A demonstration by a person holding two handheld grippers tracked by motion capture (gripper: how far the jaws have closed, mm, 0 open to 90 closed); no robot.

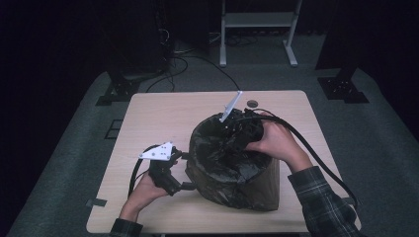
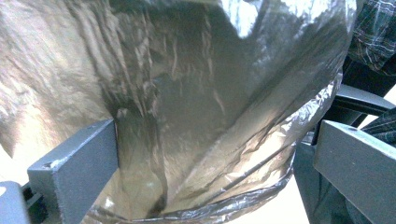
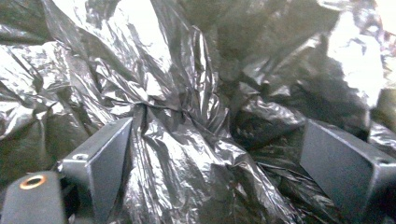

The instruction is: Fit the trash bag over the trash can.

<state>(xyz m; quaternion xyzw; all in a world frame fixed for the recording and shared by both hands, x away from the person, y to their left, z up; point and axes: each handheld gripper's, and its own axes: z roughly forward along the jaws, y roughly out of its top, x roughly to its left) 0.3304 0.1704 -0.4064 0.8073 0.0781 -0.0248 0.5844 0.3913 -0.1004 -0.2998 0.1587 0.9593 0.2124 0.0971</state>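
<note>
A brown bin [image 1: 269, 190] lined with a black plastic bag [image 1: 225, 153] stands on the wooden table [image 1: 148, 118], right of centre. My left gripper [image 1: 187, 171] lies against the bin's left side. In the left gripper view its jaws [image 2: 215, 135] are wide apart and straddle the bag-covered wall [image 2: 196, 93]; the left pad touches the film. My right gripper [image 1: 237, 129] reaches into the bin's mouth from the far side, its grey plate [image 1: 231, 106] sticking up. Its open jaws [image 3: 217, 130] have crumpled bag plastic [image 3: 187, 154] bunched between them.
A small round hole [image 1: 252, 103] sits near the table's far edge. Bare tabletop lies at the far left and along the front. On the floor behind are a white frame [image 1: 259, 29], black stands [image 1: 116, 89] and cables [image 1: 173, 64].
</note>
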